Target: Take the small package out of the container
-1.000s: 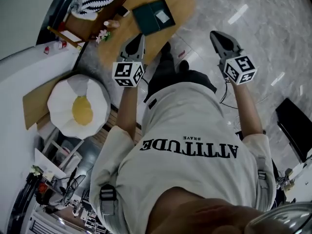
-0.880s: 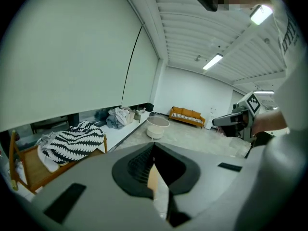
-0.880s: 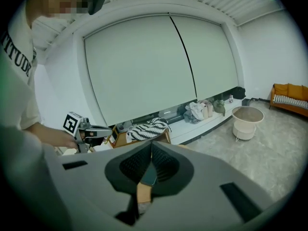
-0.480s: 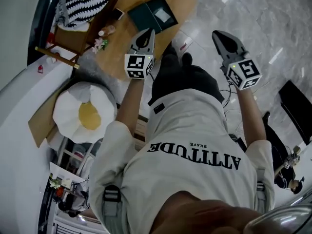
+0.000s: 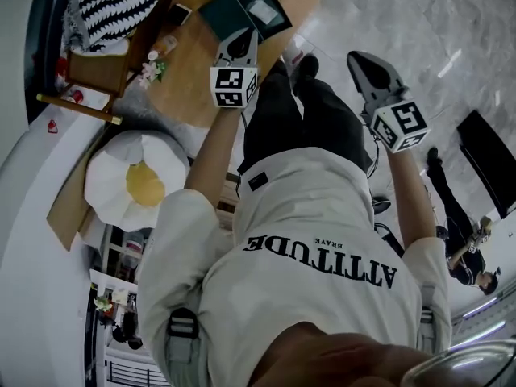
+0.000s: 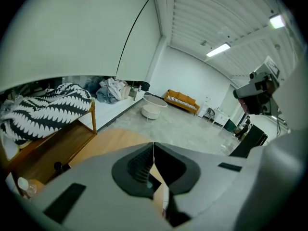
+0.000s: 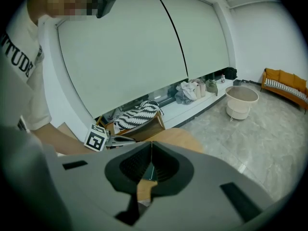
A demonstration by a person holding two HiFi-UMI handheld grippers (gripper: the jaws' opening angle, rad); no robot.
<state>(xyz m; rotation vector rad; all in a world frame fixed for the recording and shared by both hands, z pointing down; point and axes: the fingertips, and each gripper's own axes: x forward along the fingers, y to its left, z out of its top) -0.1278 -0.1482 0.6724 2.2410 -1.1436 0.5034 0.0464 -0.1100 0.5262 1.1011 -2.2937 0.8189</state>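
Observation:
A dark green container (image 5: 226, 14) lies on the round wooden table (image 5: 193, 71) at the top of the head view. A small white package (image 5: 264, 10) rests inside it. My left gripper (image 5: 244, 37) is held over the table's edge, just short of the container, with its jaws shut and empty. To the right, my right gripper (image 5: 359, 57) hangs over the marble floor, also shut and empty. In the left gripper view the jaws (image 6: 154, 146) meet above the tabletop (image 6: 110, 141). The right gripper view shows shut jaws (image 7: 152, 144) and the left gripper (image 7: 120, 139) beyond them.
A black-and-white striped cushion (image 5: 113, 2) sits on a wooden bench left of the table. A phone (image 5: 177, 13) and small flowers (image 5: 151, 67) lie on the table. A white and yellow egg-shaped cushion (image 5: 137, 180) lies on the floor. Another person (image 5: 451, 216) stands at right.
The person has stepped toward the table, so the container and table slid up in the head view. The left gripper moved closer to the container. Both grippers stayed shut.

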